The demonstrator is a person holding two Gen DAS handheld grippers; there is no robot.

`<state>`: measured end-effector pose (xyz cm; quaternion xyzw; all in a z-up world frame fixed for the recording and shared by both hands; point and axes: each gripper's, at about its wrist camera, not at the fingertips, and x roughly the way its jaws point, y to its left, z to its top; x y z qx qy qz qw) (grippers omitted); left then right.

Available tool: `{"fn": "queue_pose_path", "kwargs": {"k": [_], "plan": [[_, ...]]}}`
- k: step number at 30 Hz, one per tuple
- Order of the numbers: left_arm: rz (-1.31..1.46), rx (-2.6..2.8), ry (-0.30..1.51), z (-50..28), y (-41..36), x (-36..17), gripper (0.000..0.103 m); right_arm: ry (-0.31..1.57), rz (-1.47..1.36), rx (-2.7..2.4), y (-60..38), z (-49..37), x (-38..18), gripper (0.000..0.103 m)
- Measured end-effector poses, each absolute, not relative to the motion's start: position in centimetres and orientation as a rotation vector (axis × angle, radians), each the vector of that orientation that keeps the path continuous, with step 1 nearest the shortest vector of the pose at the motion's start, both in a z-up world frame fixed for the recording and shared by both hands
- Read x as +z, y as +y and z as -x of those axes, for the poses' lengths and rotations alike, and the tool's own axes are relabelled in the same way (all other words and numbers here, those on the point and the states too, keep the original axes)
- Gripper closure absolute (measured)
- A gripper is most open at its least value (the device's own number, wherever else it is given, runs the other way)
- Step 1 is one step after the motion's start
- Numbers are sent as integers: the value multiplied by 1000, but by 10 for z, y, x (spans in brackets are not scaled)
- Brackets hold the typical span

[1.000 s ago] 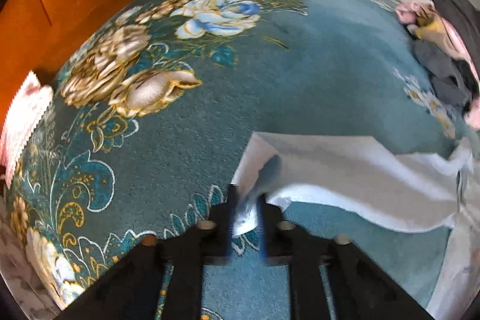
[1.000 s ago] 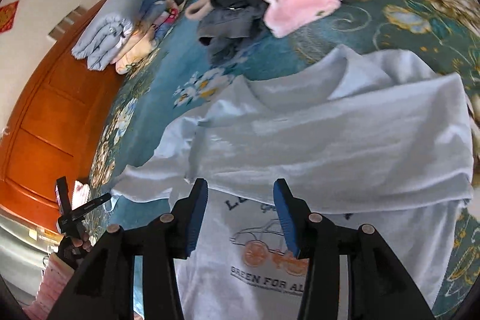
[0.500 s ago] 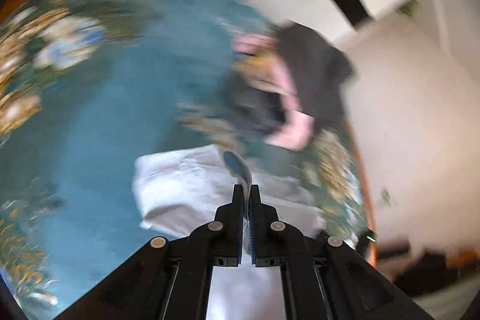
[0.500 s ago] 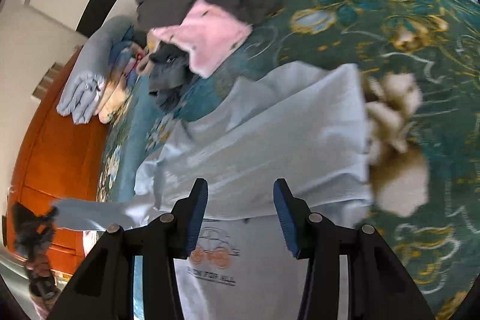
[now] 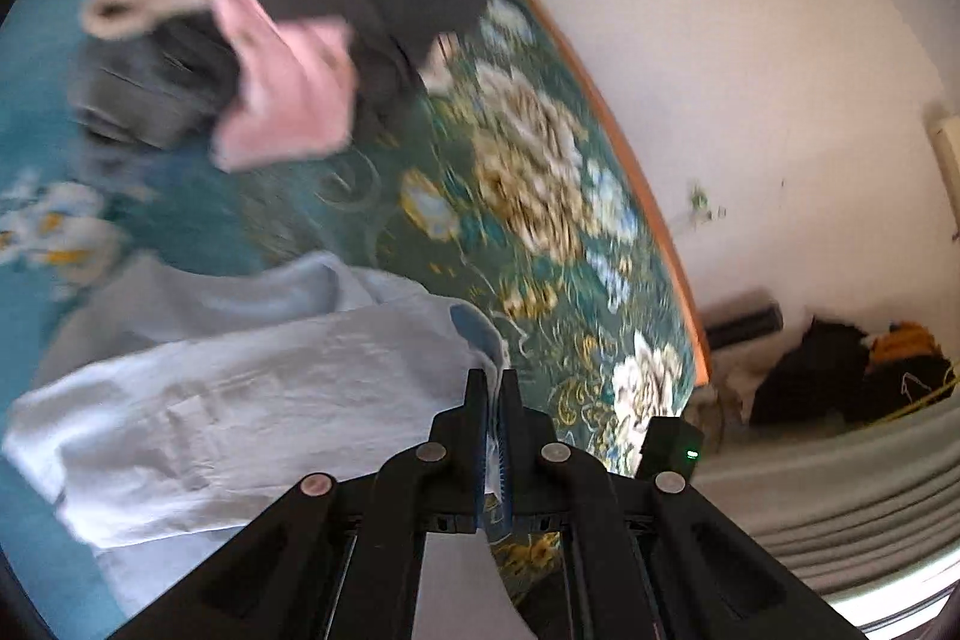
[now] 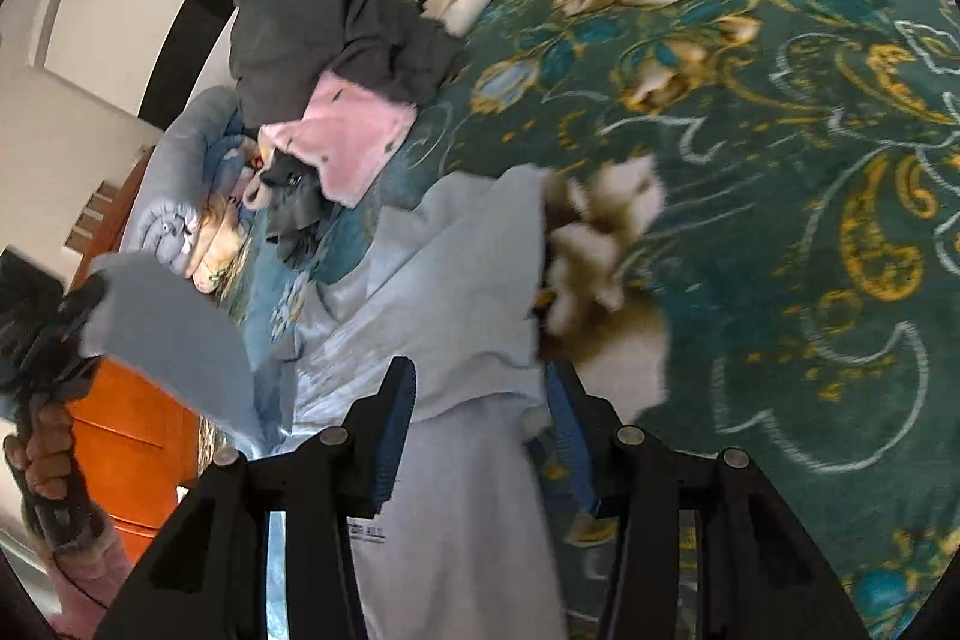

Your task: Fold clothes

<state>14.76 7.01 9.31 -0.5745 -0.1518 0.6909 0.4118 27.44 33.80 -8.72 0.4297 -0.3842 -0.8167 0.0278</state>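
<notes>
A light blue long-sleeved shirt (image 6: 450, 292) with a car print lies on the teal floral bedspread (image 6: 780, 160). My left gripper (image 5: 493, 388) is shut on the shirt's sleeve (image 5: 480, 340) and holds it over the shirt body (image 5: 240, 400). In the right wrist view the left gripper (image 6: 72, 310) shows at far left with the lifted sleeve (image 6: 174, 340) hanging from it. My right gripper (image 6: 480, 388) is open and empty, its jaws straddling the shirt's folded edge.
A pile of unfolded clothes, dark grey and pink (image 6: 336, 58), lies beyond the shirt; it also shows in the left wrist view (image 5: 288, 58). Folded blankets (image 6: 180, 196) are stacked by the orange wooden headboard (image 6: 132, 430). The bed edge (image 5: 630, 148) and a white wall are right.
My left gripper closed on the sleeve, lifted it and swung it right across the shirt body. The right gripper stayed open and shifted slightly over the shirt.
</notes>
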Motion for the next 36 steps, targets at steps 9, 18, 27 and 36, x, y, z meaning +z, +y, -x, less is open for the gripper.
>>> {"fn": "queue_pose_path", "kwargs": {"k": [9,18,27,36], "plan": [[1652,1637,-248,-153,166,0,99,-1220,-1307,-2509,350,-281,-95,56],[1728,1629,-150,-153,212,-47,98,-1239,-1336,-2517,355,-285,-102,56],[1654,1526,-423,-155,143,-26,44,-1107,-1429,-2540,340,-271,-101,56],[1516,2244,-137,-142,-73,23,33,-1032,-1502,-2529,342,-217,-103,41]]}}
